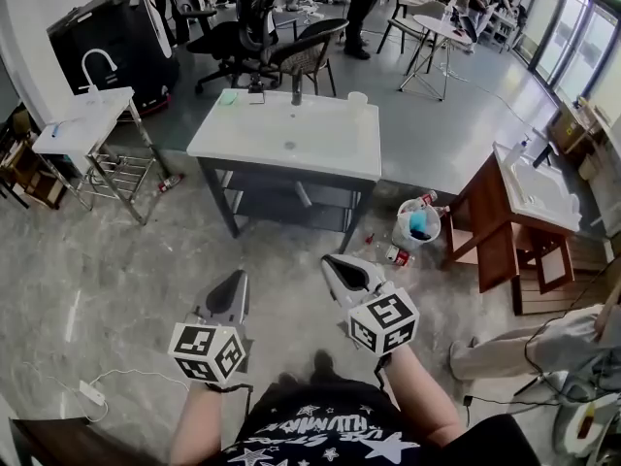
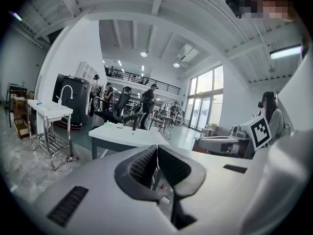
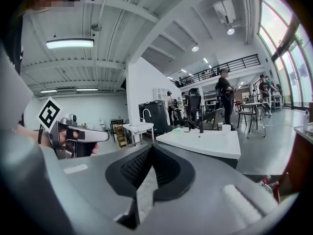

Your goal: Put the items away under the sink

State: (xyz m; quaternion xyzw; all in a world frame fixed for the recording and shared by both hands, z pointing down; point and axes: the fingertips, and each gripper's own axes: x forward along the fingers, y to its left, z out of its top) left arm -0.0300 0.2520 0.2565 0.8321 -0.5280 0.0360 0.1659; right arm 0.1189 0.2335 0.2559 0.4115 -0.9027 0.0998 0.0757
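Observation:
The white sink table (image 1: 335, 153) with a dark faucet (image 1: 296, 89) stands ahead of me, with an open shelf (image 1: 281, 205) under its top. On the floor to its right lie the items: a small white bucket (image 1: 419, 227) with something blue inside, a bottle (image 1: 419, 202) and a red can (image 1: 397, 255). My left gripper (image 1: 236, 280) and right gripper (image 1: 336, 262) hover side by side over the floor, well short of the table. Both are shut with nothing between the jaws. The same table shows beyond the left gripper (image 2: 157, 147) and the right gripper (image 3: 150, 147).
A small sink on a wire stand (image 1: 89, 124) is at the left. A wooden sink stand (image 1: 519, 212) is at the right. Office chairs (image 1: 254, 29) stand behind the table. A seated person's leg (image 1: 524, 349) is at the lower right. A power strip (image 1: 91, 392) lies lower left.

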